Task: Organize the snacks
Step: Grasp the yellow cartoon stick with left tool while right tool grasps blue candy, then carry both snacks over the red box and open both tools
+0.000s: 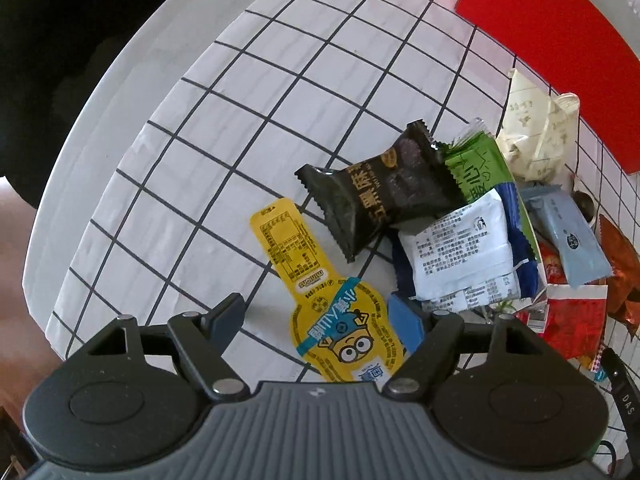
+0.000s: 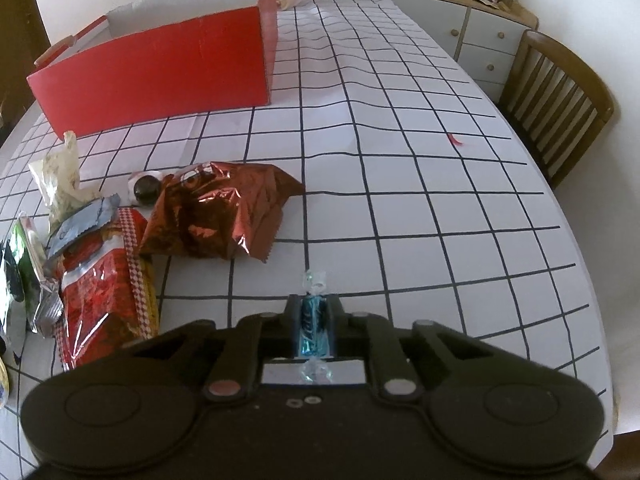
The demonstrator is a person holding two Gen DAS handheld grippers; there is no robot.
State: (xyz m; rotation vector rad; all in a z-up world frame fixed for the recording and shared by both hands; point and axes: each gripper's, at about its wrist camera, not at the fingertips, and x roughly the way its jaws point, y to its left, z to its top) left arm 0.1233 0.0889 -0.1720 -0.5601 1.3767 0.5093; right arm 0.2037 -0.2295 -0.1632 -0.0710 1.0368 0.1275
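My left gripper [image 1: 316,320] is open above a yellow minion snack pouch [image 1: 320,292] lying flat on the checked tablecloth [image 1: 240,100], its fingers either side of the pouch. A black snack packet [image 1: 380,188], a white-and-blue packet [image 1: 464,256], a green packet [image 1: 476,164] and a light-blue stick [image 1: 568,236] lie piled to the right. My right gripper [image 2: 314,320] is shut on a blue wrapped candy [image 2: 314,320], held just above the table. An open red box [image 2: 160,68] stands at the back left; it also shows in the left wrist view [image 1: 560,40].
A red foil bag [image 2: 224,208], a red patterned packet [image 2: 104,280], a cream bag [image 2: 60,176] and a small dark round sweet [image 2: 146,188] lie left of my right gripper. A wooden chair [image 2: 560,104] and a white cabinet [image 2: 460,28] stand beyond the table's right edge.
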